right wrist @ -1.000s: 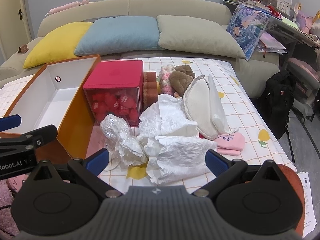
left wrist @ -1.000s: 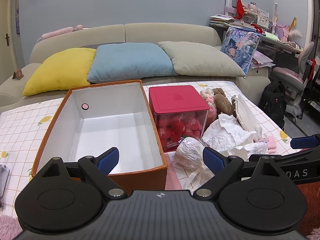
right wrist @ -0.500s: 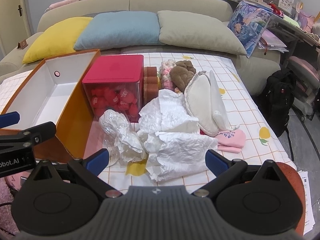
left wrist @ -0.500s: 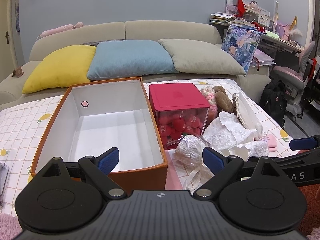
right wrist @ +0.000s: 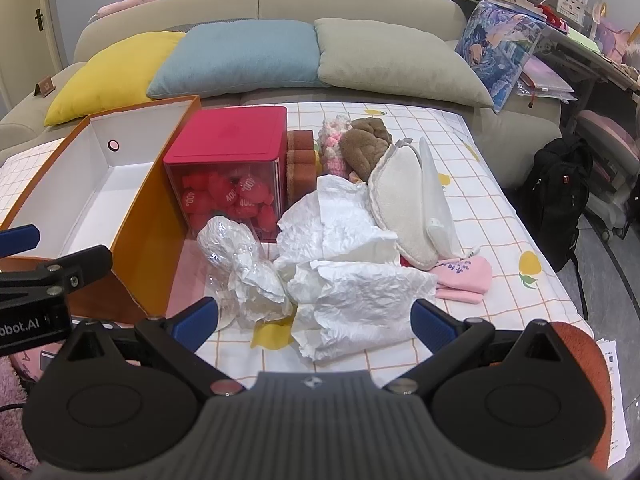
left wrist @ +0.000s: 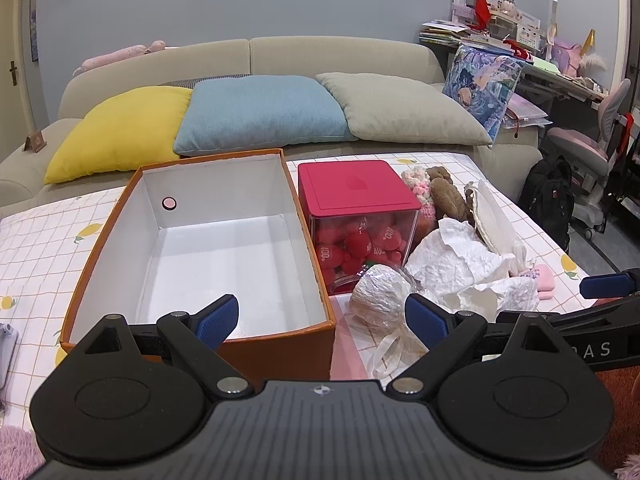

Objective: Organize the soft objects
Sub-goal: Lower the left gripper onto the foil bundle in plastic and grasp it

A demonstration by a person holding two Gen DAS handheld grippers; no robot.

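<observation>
Crumpled white paper (right wrist: 352, 276) is lying on the checked tablecloth (right wrist: 500, 208), touching a cream pouch (right wrist: 404, 208), a pink mitten (right wrist: 464, 280) and a clear plastic bag (right wrist: 240, 260). Beside them are sitting a red-lidded box (left wrist: 360, 216) and an orange box (left wrist: 208, 248). Right gripper (right wrist: 316, 320) and left gripper (left wrist: 322, 316) are hovering with jaws spread, holding nothing.

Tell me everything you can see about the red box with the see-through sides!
The red-lidded box is a cube with a flat, matte red lid shut on top and clear plastic walls. Inside sit many soft-looking red pieces printed with white "400". It stands upright on the checked tablecloth, right beside the open orange box. Brown sponge-like blocks stand against its other side, and a crinkly clear plastic bag lies in front of it.
</observation>
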